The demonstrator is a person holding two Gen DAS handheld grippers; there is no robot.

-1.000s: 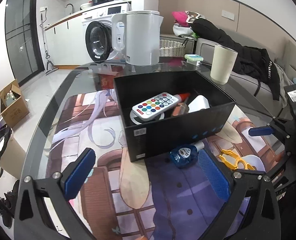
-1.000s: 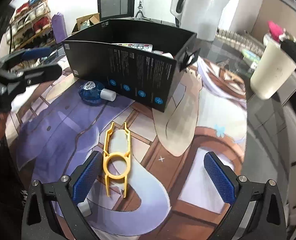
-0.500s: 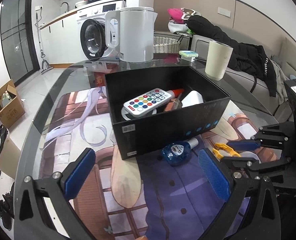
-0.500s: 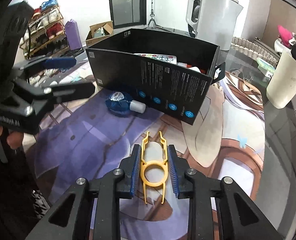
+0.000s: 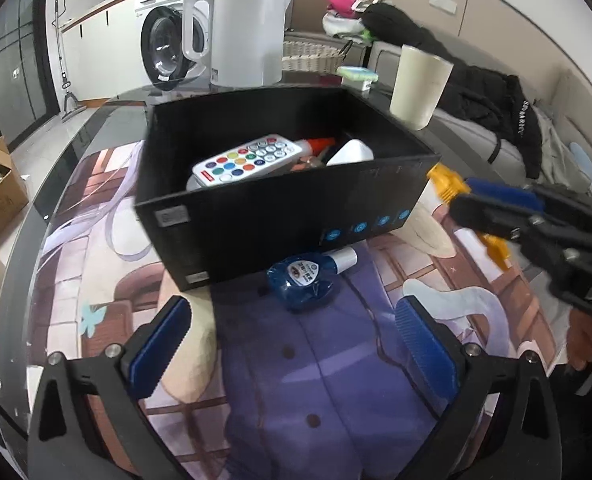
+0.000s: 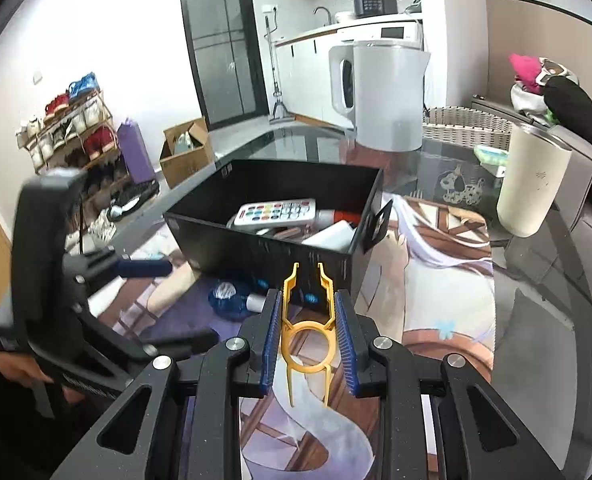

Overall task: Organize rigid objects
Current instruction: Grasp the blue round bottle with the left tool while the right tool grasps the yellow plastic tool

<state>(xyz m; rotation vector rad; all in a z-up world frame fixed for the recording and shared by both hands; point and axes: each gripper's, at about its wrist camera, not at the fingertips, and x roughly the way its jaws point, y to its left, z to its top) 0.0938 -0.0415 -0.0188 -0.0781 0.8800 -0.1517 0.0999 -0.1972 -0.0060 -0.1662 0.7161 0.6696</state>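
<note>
Since the earlier frame, the right tongs (image 6: 307, 338) are gripping and lifting the yellow plastic clip (image 6: 305, 322) off the table (image 6: 536, 320); the left tongs (image 5: 292, 344) are hanging wide open, empty.

Right gripper (image 6: 307, 336) is clamped tight, both blue pads squeezing in from the sides, tilted downward, raised off the tabletop. Left gripper (image 5: 292, 340) hangs with its jaws spread wide, nothing between them, also angled down.

Two grippers: the right gripper (image 6: 307, 338) pinches one yellow plastic tool (image 6: 306, 334) between its fingers; ahead of the left gripper's (image 5: 292, 342) fingers lie one blue bottle (image 5: 304, 278) and one black box (image 5: 280, 216). Beyond: one kettle (image 5: 250, 28), one cup (image 5: 418, 80).
</note>
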